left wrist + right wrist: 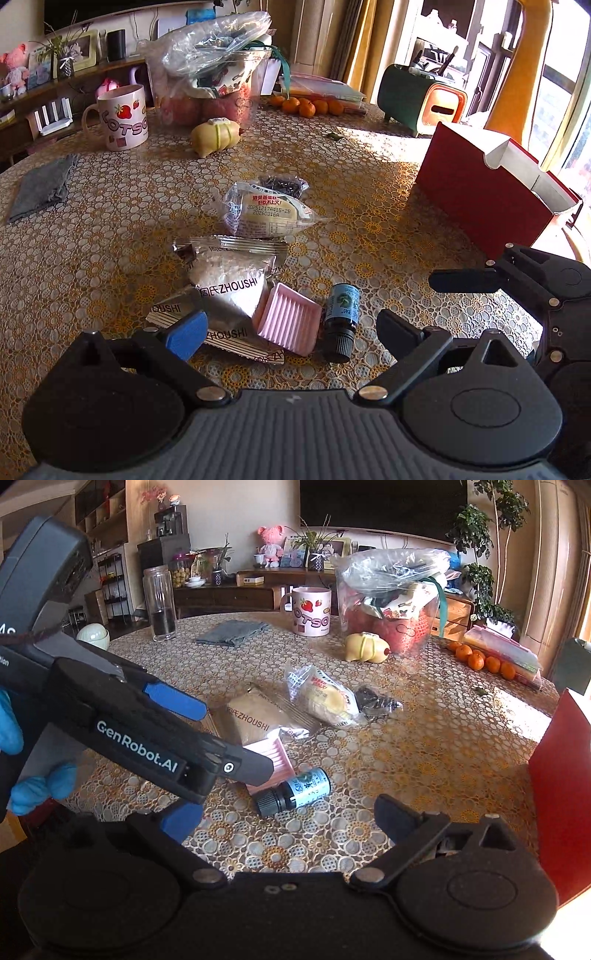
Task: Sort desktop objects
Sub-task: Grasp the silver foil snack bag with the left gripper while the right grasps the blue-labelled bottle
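Observation:
A small dark bottle (pixel 341 317) with a blue-green label lies on the table beside a pink ribbed dish (pixel 290 317). A silver ZHOUSHI snack packet (pixel 225 284) lies left of them. A clear-wrapped yellow cake (pixel 264 214) and a small black packet (pixel 284 183) lie beyond. My left gripper (pixel 291 332) is open, its jaws on either side of the dish and bottle, empty. My right gripper (pixel 284 821) is open just short of the bottle (pixel 295 792), empty. The left gripper (pixel 229 738) crosses the right wrist view over the dish (pixel 275 753).
A red open box (pixel 491 195) stands at the right. A strawberry mug (pixel 123 116), a yellow toy (pixel 216 136), a plastic bag of fruit (pixel 210 74), oranges (pixel 306 105), a grey cloth (pixel 40 188) and a glass jar (pixel 159 603) stand farther back.

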`<state>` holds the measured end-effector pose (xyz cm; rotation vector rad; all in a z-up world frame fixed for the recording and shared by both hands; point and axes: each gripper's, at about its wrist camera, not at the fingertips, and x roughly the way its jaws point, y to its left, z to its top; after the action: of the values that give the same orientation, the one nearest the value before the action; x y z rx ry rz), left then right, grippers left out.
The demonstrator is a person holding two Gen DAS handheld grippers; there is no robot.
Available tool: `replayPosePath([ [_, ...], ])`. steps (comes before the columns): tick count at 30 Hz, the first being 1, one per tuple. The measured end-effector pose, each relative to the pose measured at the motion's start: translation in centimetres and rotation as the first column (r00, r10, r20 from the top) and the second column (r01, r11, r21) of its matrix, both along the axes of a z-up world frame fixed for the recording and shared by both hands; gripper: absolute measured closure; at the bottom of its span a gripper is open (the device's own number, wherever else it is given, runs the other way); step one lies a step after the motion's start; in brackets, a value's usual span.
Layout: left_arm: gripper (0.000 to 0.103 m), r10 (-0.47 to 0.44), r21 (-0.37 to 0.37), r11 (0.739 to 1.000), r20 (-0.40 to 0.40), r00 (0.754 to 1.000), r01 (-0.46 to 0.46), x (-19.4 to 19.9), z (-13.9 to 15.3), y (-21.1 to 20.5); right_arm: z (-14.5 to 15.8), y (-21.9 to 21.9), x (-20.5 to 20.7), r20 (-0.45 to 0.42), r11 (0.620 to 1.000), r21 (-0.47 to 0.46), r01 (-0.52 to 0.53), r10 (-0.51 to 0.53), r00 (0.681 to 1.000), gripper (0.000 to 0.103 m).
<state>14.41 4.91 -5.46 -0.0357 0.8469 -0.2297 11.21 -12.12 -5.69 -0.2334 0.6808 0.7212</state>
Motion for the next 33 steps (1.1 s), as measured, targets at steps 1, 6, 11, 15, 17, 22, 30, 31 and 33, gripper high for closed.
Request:
replayPosePath([
  [1,0.005,0.004,-0.002,1.0,-0.005,1.0,-0.004,0.1,-0.1,0.0,-0.2,0.3,0.3,-0.001,1.0,-0.006,-0.005,0.005,1.0,0.004],
  [6,0.005,0.033,-0.007,0.999,0.001,0.999,-0.033,0.7,-0.4,0.4,-1.0,1.1,1.0,0.006,0.999,-0.028,-0.03,0.03,1.0,0.005],
  [11,0.005,0.054,-0.003,0.999,0.006,0.999,-0.054,1.7,-0.3,1.0,-1.7,1.6,2.0,0.002,0.999,-0.028,-0.03,0.03,1.0,0.006],
  [15,0.005,0.067,0.01,0.998,-0.001,0.998,-0.067,2.7,-0.7,1.5,-2.2,2.0,2.6,-0.005,0.999,-0.021,-0.035,0.035,0.999,0.007],
  [17,0.005,0.077,0.016,0.997,-0.004,0.997,-0.077,3.3,-0.9,1.9,-2.4,2.2,2.9,-0.009,0.999,-0.019,-0.037,0.037,0.999,0.007],
  [22,0.005,0.117,-0.004,0.993,-0.034,0.993,-0.117,5.1,-1.6,3.3,-3.0,2.6,3.4,-0.02,0.999,-0.019,-0.045,0.045,0.999,0.008],
  [30,0.005,0.091,-0.036,0.995,-0.114,0.989,-0.096,7.7,-3.1,4.0,-3.7,2.9,4.2,-0.045,0.999,-0.015,-0.052,0.051,0.998,0.011],
  [31,0.005,0.088,-0.037,0.995,-0.119,0.989,-0.093,7.9,-3.2,4.0,-3.8,3.0,4.4,-0.048,0.998,-0.018,-0.054,0.053,0.997,0.012],
  [33,0.006,0.087,-0.036,0.995,-0.118,0.989,-0.092,8.2,-3.4,4.1,-3.9,3.1,4.5,-0.052,0.998,-0.021,-0.058,0.057,0.997,0.013],
])
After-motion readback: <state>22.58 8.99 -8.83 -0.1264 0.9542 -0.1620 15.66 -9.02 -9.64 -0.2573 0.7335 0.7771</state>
